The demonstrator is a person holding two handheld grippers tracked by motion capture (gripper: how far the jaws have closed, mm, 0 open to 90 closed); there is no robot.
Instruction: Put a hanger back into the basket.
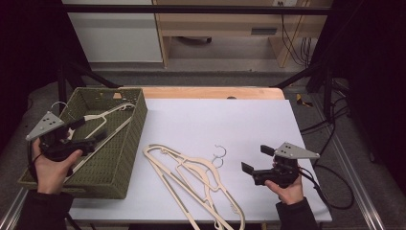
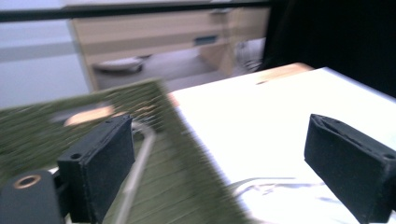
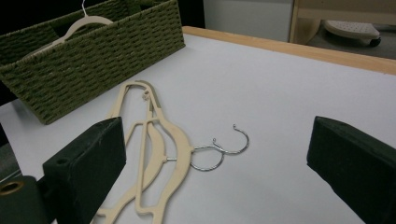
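Hangers (image 1: 201,177): two tabled, one basketed (image 1: 95,120)

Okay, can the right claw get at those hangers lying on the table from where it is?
Probably yes. The right claw is open beside the hangers on the white table, its jaws pointing toward them, with nothing in between.

No text, label, brand, number or sign can be read anywhere in these pictures, neither on the things near either claw nor on the furniture farther off behind them.
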